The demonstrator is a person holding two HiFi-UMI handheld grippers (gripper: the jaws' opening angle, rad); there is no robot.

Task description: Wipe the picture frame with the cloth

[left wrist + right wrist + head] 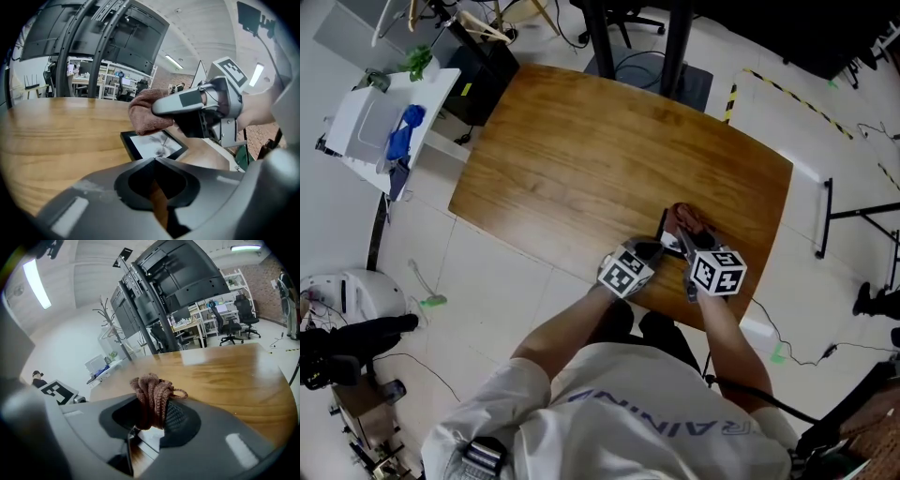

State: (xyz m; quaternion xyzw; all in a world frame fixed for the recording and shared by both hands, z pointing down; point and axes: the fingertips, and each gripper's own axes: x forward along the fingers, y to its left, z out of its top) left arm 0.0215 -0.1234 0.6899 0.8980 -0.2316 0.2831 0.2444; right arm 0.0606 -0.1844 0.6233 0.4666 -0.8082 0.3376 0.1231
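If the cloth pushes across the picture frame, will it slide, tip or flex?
The picture frame lies flat on the smooth table, so it probably slides rather than tips. Its glossy face and straight edges suggest it is stiff, unlikely to flex under the cloth in the right tool.

Wooden table, left claw, right claw at near edge, brown cloth over picture frame

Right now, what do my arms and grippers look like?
The left gripper and right gripper are grey moulded shells, each carrying a white cube with black square markers. Forearms are bare below a white short-sleeved shirt with grey lettering.
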